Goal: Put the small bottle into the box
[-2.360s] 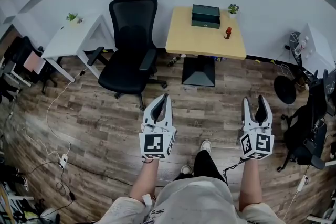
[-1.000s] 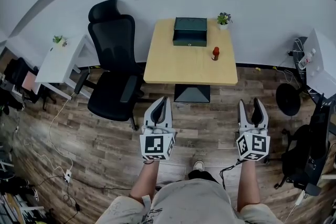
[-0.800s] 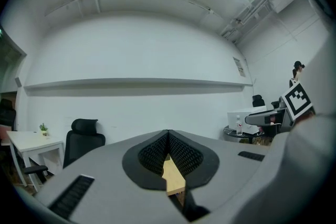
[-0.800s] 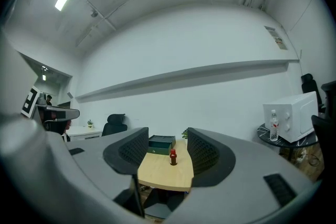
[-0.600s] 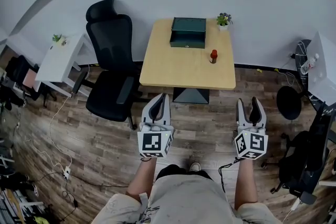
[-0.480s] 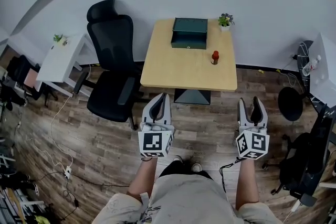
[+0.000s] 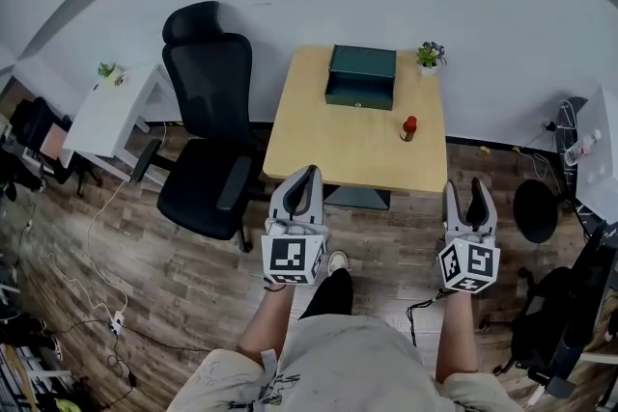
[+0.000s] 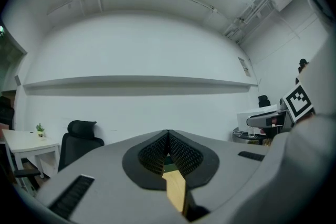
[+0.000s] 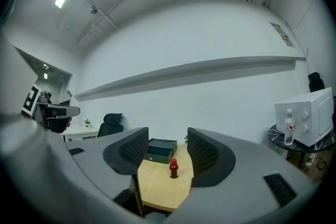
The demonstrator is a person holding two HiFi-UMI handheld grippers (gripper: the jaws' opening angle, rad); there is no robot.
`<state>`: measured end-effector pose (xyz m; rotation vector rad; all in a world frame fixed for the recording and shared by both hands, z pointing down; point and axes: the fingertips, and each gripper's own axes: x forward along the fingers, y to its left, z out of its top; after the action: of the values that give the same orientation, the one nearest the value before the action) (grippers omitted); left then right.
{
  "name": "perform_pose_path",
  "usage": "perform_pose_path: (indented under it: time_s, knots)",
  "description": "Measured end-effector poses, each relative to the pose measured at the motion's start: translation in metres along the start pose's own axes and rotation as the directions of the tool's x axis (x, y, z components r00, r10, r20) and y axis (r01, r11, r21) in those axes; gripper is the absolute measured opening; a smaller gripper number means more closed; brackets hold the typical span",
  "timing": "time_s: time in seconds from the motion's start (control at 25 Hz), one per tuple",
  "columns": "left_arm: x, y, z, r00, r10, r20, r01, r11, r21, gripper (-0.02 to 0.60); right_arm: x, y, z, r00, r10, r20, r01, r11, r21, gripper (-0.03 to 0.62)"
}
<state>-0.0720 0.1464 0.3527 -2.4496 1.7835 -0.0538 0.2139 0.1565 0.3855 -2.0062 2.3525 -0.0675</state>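
The small bottle (image 7: 408, 127), red-capped, stands upright on the right part of the wooden table (image 7: 338, 135). It is nearer than the dark green box (image 7: 360, 77) and clearly apart from it. The box sits at the far edge of the table, with a small potted plant (image 7: 429, 56) just to its right.

Both grippers are held on the near side of the table, over the wood floor (image 7: 174, 275), well apart from the bottle. The left gripper (image 7: 307, 173) points at the table's near left edge. In its own view its jaws meet at the tips and grip nothing, and only a sliver of tabletop (image 8: 176, 189) shows through the slit below them.

The right gripper (image 7: 465, 190) is off the table's near right corner, and the bottle lies farther away and to its left. Its jaws stand wide apart and empty. In the right gripper view, the bottle (image 9: 173, 168) appears in the gap between them, far beyond the tips, with the box (image 9: 161, 149) behind it.

A black office chair (image 7: 208, 121) stands left of the table, and a white desk (image 7: 111, 101) farther left.
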Motion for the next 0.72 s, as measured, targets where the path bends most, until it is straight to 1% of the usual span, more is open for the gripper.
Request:
perform_pose_path:
  time_s: [0.32, 0.72]
  knots:
    - [0.074, 0.059, -0.001, 1.000, -0.008, -0.001, 0.008, 1.000, -0.010, 0.006, 0.090, 0.018, 0.012, 1.000, -0.011, -0.008, 0.011, 1.000, -0.016, 0.244]
    - [0.143, 0.107, -0.015, 1.000, -0.030, -0.009, 0.030, 0.999, -0.035, 0.006, 0.172, 0.035, 0.006, 0.999, -0.025, -0.034, 0.024, 0.999, -0.029, 0.244]
